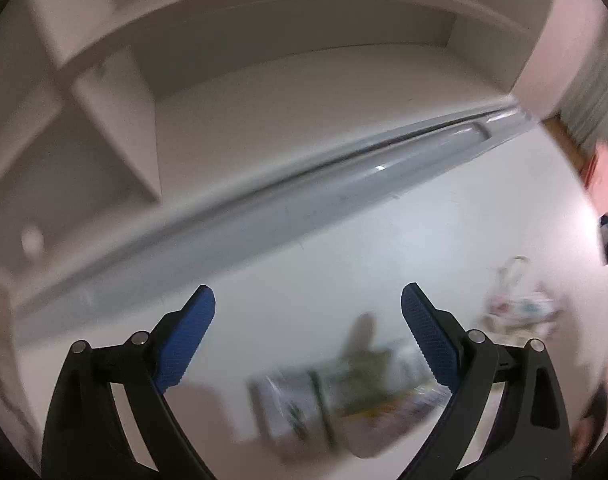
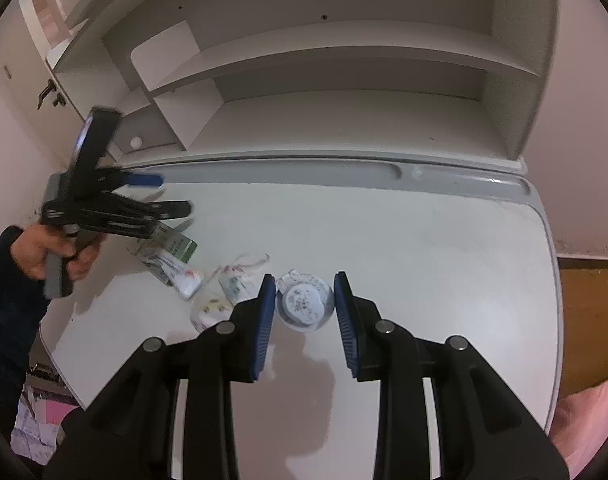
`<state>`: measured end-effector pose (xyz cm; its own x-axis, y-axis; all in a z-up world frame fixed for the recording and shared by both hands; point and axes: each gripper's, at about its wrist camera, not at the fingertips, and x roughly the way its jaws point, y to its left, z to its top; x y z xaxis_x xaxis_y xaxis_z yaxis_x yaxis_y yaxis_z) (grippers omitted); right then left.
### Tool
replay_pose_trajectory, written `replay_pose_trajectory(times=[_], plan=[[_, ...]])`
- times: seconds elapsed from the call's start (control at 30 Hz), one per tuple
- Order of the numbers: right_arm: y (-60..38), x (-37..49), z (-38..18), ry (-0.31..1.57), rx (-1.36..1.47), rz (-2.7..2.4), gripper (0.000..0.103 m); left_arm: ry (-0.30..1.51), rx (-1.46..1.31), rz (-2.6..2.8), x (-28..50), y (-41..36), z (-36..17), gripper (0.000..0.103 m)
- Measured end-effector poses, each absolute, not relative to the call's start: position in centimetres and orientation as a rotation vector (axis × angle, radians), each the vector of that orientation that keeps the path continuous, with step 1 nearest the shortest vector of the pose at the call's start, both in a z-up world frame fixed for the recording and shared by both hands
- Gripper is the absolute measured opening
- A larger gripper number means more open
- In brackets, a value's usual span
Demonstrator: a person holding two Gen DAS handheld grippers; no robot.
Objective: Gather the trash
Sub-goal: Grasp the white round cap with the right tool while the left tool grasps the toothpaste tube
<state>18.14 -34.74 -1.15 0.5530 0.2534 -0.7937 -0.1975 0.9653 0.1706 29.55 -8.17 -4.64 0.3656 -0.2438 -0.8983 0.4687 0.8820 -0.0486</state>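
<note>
Trash lies scattered on the left half of a pale desk (image 2: 403, 248): a green-labelled wrapper (image 2: 172, 246) nearest the left edge, a crumpled printed wrapper (image 2: 224, 284) beside it, and a small clear plastic cup (image 2: 304, 300) with a speckled white lid further right. The right gripper (image 2: 304, 308) hangs low over the desk with its blue pads spread, one on each side of the cup and close to its rim but apparently not yet touching it; that straddling pose suggests it is lined up to pinch the cup across its width, where the round wall gives the pads something to press on. The left gripper (image 1: 307, 336) is likewise released, its fingers wide apart and holding nothing; the left wrist view is smeared by motion blur, showing only the green wrapper as a blur below the fingers and the printed one off to the right. From the right wrist view it hovers above the green-labelled wrapper, held by a bare hand (image 2: 44, 252), probably poised to take that piece. No bin is visible, so where the pieces will go cannot be told.
</note>
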Motion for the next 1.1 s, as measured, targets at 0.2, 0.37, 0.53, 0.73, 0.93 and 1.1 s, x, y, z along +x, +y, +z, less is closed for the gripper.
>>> replay_pose_trajectory(times=[0.2,0.37,0.53,0.73,0.93,1.1], plan=[[-36.0,16.1,-1.2,0.958,0.094,0.265,0.030,0.967,0.342,-0.617,24.5,-9.4,-2.2,0.087],[-35.5,14.1,-0.9,0.960,0.074,0.277,0.030,0.902,0.525,-0.784,21.0,-10.7,-2.4,0.085],[-34.6,12.8,-1.0,0.966,0.055,0.297,0.030,0.959,0.570,-0.798,20.4,-11.2,-4.4,0.063],[-34.1,11.9,-1.8,0.987,0.051,0.297,0.030,0.983,0.586,-0.783,19.9,-11.1,-5.0,0.021],[-34.4,10.4,-1.9,0.976,0.066,0.278,0.030,0.965,0.546,-0.724,18.1,-11.7,-3.1,0.016],[-38.0,7.2,-1.2,0.940,0.139,0.207,0.030,0.920,0.444,-0.731,15.4,-14.4,0.2,0.016]])
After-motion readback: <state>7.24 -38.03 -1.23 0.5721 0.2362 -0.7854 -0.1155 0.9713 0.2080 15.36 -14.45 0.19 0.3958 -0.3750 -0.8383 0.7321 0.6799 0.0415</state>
